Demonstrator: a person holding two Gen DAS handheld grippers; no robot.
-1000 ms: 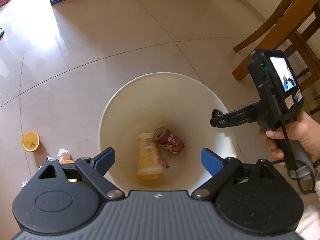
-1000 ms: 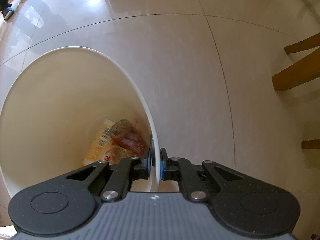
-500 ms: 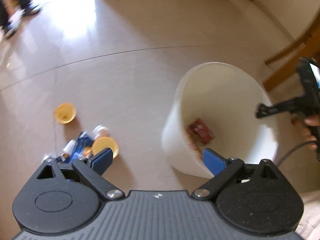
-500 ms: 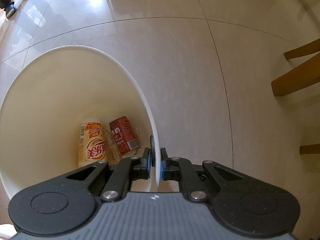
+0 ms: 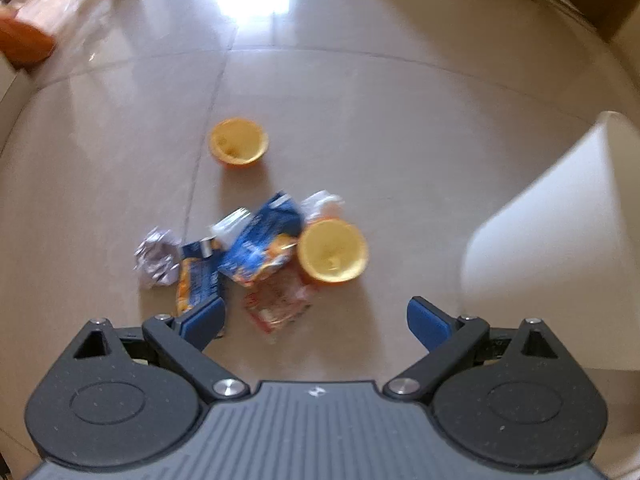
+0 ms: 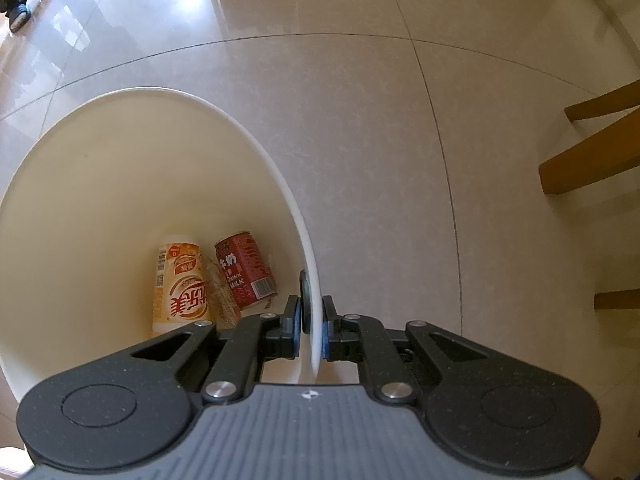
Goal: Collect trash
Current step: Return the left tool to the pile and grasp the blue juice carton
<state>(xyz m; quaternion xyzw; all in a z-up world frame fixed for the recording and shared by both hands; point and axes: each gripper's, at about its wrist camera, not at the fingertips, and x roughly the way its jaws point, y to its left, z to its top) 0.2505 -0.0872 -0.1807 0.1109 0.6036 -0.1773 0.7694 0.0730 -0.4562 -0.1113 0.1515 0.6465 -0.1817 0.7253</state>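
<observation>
Left gripper (image 5: pixel 316 314) gapes empty above the wrapper pile (image 5: pixel 244 256) (centre frame) — right gripper (image 6: pixel 311 330) clamps the white bin (image 6: pixel 308 248) rim, lower centre.

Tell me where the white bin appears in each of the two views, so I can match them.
Left wrist view: the white bin is at the right edge, only its outer wall showing.
Right wrist view: the bin fills the lower left, seen from above, with a cup and a red can inside; the right tool is shut on its rim.
Shared landmark: the beige tile floor.
</observation>
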